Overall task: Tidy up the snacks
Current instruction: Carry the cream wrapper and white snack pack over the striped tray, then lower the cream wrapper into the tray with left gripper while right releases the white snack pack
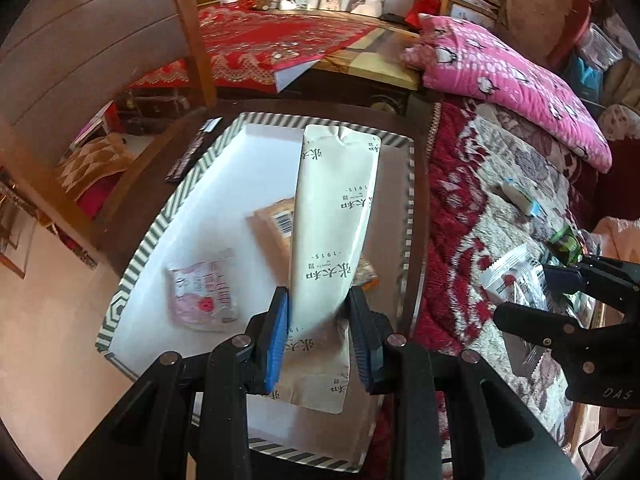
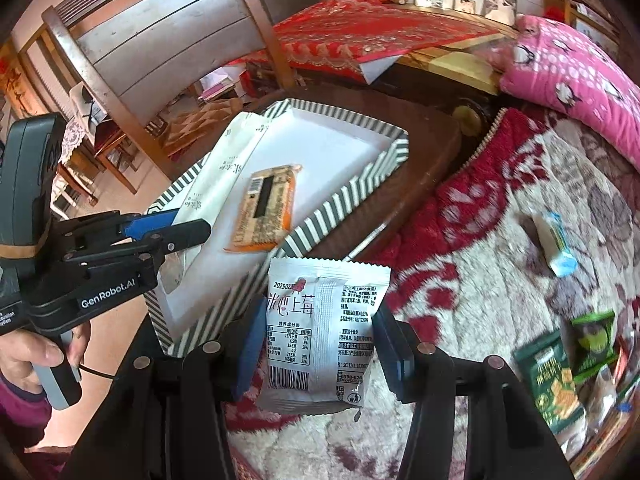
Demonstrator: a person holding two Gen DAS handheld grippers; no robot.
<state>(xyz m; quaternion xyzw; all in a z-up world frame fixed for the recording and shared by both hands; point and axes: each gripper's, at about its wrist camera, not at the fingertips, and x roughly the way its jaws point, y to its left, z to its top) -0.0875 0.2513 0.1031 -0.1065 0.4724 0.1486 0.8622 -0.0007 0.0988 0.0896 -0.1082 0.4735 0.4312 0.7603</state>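
My left gripper (image 1: 320, 312) is shut on a long cream snack bag (image 1: 336, 216) and holds it above the striped tray (image 1: 160, 224). In the tray lie an orange snack pack (image 1: 276, 224) and a pink snack pack (image 1: 204, 292). My right gripper (image 2: 316, 344) is shut on a white strawberry snack pack (image 2: 320, 328), held over the blanket just right of the tray (image 2: 356, 192). The left gripper (image 2: 176, 228), the cream bag (image 2: 224, 172) and the orange pack (image 2: 268, 208) also show in the right wrist view. The right gripper (image 1: 560, 280) shows at the right of the left wrist view.
The tray sits on a dark round table (image 1: 136, 216). A patterned red and cream blanket (image 2: 500, 240) holds a blue-white small pack (image 2: 556, 244) and green snack bags (image 2: 560, 372). A pink pillow (image 1: 500, 72) lies behind. A wooden chair (image 2: 120, 40) stands at the left.
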